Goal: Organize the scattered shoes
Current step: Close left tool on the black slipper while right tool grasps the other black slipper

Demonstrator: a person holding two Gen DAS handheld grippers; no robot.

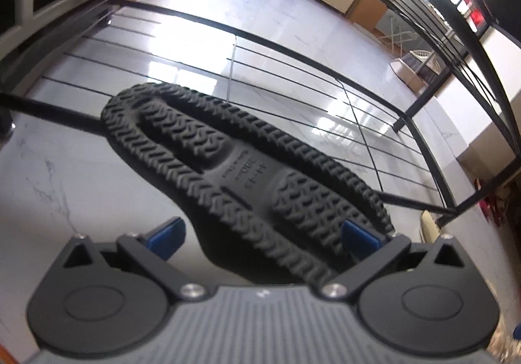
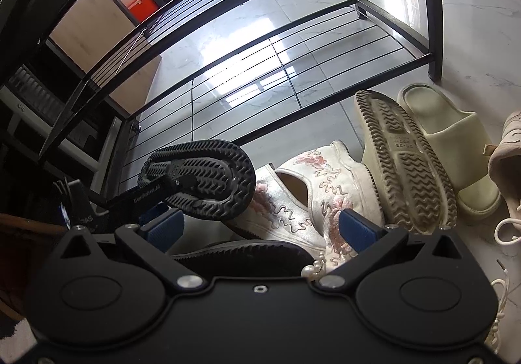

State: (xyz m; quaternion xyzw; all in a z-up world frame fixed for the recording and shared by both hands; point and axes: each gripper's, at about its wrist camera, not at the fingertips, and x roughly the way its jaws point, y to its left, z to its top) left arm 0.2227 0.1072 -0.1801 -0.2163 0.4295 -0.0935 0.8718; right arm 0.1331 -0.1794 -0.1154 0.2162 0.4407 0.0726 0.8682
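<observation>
The left gripper pinches a black slipper sole-up, its long axis pointing toward the shoe rack ahead; the right gripper hangs spread over the embroidered shoes.

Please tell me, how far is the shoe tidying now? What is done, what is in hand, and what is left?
Done: nothing yet; the visible wire shelves of the black shoe rack hold no shoes. In hand: the left gripper carries a black slipper, sole toward its camera, near the rack. Left: the cream slide, its upturned mate, the white embroidered shoe and a beige sneaker lie on the floor. The right gripper is open.
</observation>
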